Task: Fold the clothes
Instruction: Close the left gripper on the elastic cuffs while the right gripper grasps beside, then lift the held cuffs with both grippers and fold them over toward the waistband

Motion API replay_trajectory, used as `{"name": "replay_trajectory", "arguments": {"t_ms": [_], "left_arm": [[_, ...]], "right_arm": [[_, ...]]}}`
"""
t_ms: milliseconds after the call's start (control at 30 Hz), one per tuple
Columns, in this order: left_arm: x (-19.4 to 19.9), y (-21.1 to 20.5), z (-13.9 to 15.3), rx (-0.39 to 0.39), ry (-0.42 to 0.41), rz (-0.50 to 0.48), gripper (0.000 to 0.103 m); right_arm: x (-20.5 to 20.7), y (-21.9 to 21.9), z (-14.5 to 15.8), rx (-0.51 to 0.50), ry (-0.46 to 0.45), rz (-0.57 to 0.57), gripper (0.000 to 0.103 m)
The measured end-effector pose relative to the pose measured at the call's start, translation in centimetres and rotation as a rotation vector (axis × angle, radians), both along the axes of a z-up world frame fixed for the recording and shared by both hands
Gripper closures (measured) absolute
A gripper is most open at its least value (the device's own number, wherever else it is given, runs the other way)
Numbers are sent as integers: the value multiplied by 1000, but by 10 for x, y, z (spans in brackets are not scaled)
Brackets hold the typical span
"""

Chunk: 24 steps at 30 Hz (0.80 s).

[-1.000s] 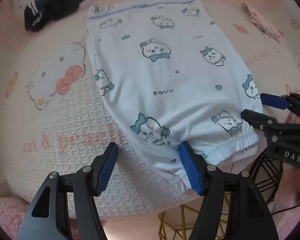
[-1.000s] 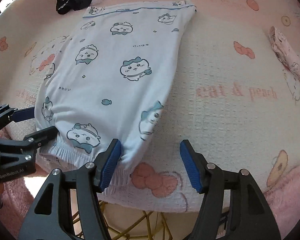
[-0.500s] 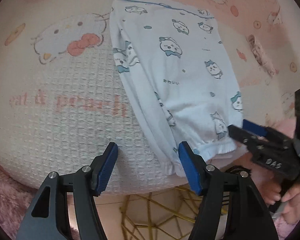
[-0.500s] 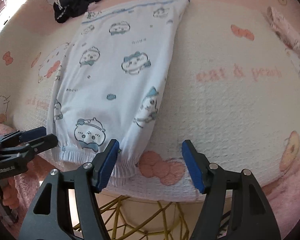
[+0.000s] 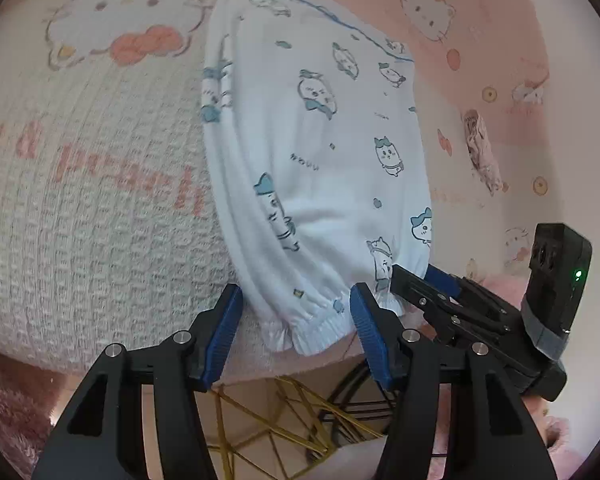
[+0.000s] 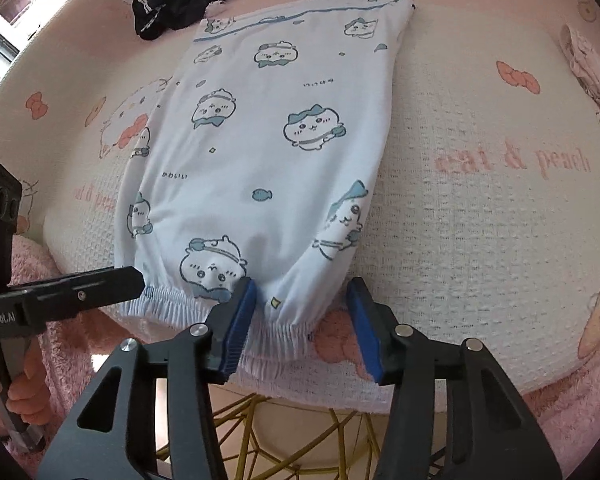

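Two wide-spread grippers, left gripper (image 5: 296, 320) and right gripper (image 6: 302, 316), at the pajama shorts' (image 6: 268, 152) elastic hem.

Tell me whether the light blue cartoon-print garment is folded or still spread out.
Folded lengthwise, not yet crosswise: the light blue cartoon-print garment lies flat as one long strip, with doubled layers at its elastic hem near the table edge.

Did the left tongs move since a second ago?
Yes. The left tongs slid left along the white cartoon-print garment; its elastic hem now sits between them, where only their right pad touched it earlier.
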<state>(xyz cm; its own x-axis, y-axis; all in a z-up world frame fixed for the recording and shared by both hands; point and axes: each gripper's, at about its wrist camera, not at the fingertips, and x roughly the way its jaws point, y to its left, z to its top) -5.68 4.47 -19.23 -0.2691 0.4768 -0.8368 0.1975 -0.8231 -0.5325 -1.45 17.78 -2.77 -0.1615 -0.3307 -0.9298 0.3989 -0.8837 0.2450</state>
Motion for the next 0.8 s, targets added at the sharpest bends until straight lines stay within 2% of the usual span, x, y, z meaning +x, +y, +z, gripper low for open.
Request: {"name": "replay_trajectory", "arguments": {"t_ms": [33, 67, 100, 133, 200, 233, 267, 400, 467, 533, 667, 733, 800], "left_arm": [[2, 2, 3, -17, 8, -5, 64], [5, -2, 10, -40, 14, -14, 73], [9, -13, 22, -75, 17, -26, 79], [11, -15, 24, -91, 18, -28, 81], [10, -19, 20, -57, -1, -13, 81], [12, -22, 19, -45, -9, -7, 81], [17, -28, 21, -44, -13, -7, 81], [18, -18, 26, -70, -1, -32, 77], [42, -44, 44, -68, 10, -39, 77], [43, -48, 48, -27, 15, -20, 77], [45, -55, 46, 10, 2, 5, 74], [46, -59, 45, 24, -8, 16, 74], [46, -61, 44, 38, -14, 24, 69]], "right_arm": [[1, 0, 0, -4, -4, 7, 57], [2, -1, 1, -8, -9, 14, 70], [3, -1, 2, -11, -12, 20, 73], [5, -1, 3, -11, -9, 23, 74], [8, -2, 3, 3, 1, 32, 74], [10, -2, 2, 11, 6, 33, 70], [10, -1, 0, 9, 5, 26, 66], [9, -1, -4, -5, -4, 11, 62], [12, -2, -4, 6, -1, 24, 67], [13, 1, -3, -25, -27, 26, 75], [10, 13, -8, -57, -58, -12, 75], [-5, 13, -15, -73, -71, -29, 74], [25, 18, -18, -76, -61, -37, 71]]}}
